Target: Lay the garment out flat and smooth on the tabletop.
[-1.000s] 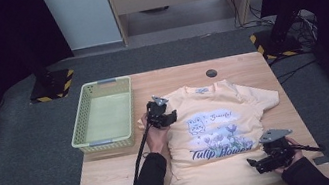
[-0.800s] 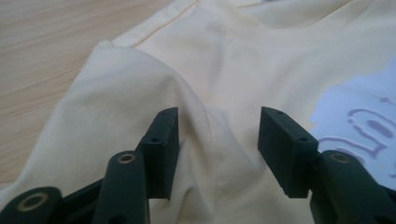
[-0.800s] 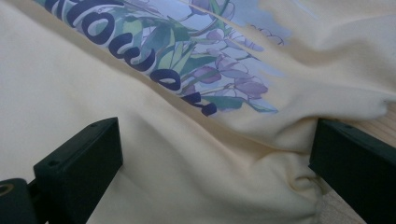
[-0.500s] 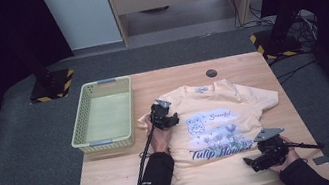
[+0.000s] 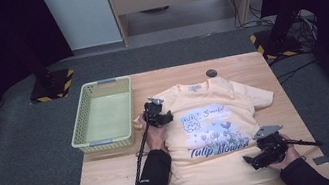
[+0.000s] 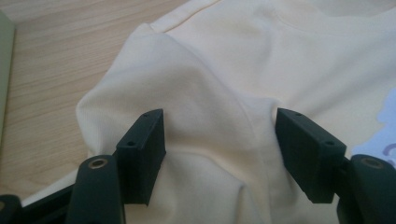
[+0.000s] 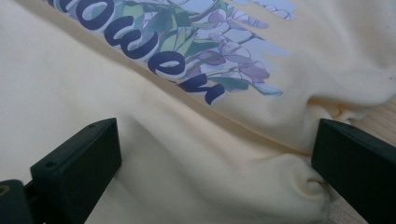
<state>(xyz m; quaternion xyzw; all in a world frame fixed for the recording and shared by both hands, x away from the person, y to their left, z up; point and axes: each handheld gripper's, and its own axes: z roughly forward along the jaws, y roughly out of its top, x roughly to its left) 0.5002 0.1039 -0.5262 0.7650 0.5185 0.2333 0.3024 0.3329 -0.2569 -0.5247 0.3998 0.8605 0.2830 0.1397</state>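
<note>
A pale yellow T-shirt (image 5: 214,129) lies flat, front up, on the wooden table (image 5: 116,181), right of centre. Its print shows a small rabbit with blue tulips; the large dark letters read "Tulip Flower", though the final letters vanish behind the right gripper (image 5: 264,154) in the high view. A smaller cursive word at the print's 12 o'clock is too fine to read, as is the neck label. The sleeve at the shirt's 9 o'clock is bunched up and largely hidden under the left gripper (image 5: 157,115).

In the left gripper view the jaws stand spread, having just been opening, with a raised fold of sleeve fabric between them that the pads do not squeeze. At the shirt's 5 o'clock hem corner, the right gripper's jaws are wide apart over rumpled cloth, pinching nothing.

A light green basket (image 5: 86,116) sits at the shirt's 9 o'clock, just beside the left gripper. A small dark round object (image 5: 211,72), unidentifiable, lies at the collar's 12 o'clock.
</note>
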